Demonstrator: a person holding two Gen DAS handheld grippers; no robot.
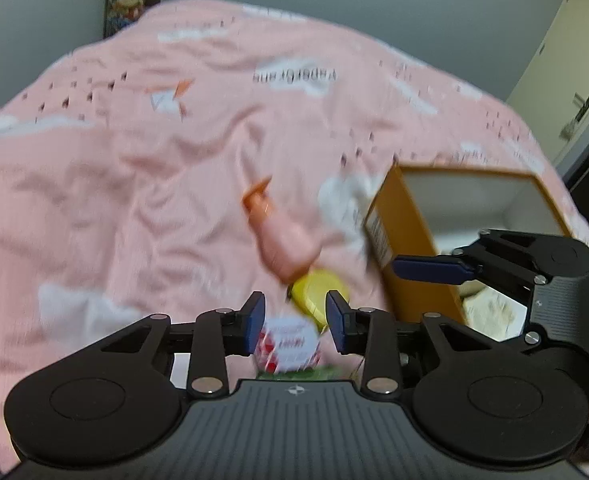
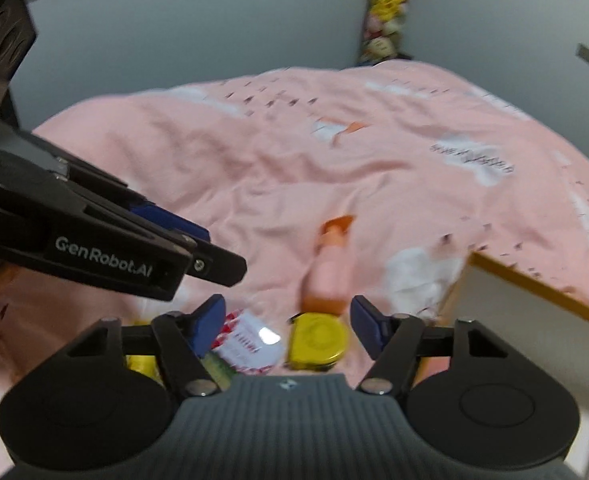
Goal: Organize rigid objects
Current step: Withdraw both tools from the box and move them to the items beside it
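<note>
Pink bedspread (image 2: 254, 184) holds one bottle (image 2: 328, 270), one jar (image 2: 246, 344), one box (image 1: 410, 240).

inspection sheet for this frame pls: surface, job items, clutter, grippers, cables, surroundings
Surface: pink bedspread, wrinkled, printed.
Job's things: pink bottle lying down, orange cap away from the cameras; yellow round tin at its base; red-and-white lidded jar beside the tin; open orange box to the right.
Clutter: a yellow item behind the right gripper's finger, unclear.
Grippers: left gripper open over the jar; right gripper open over jar and tin; neither holds anything.
Cables: nothing seen.
Surroundings: grey wall, plush toys in the corner, door.
</note>
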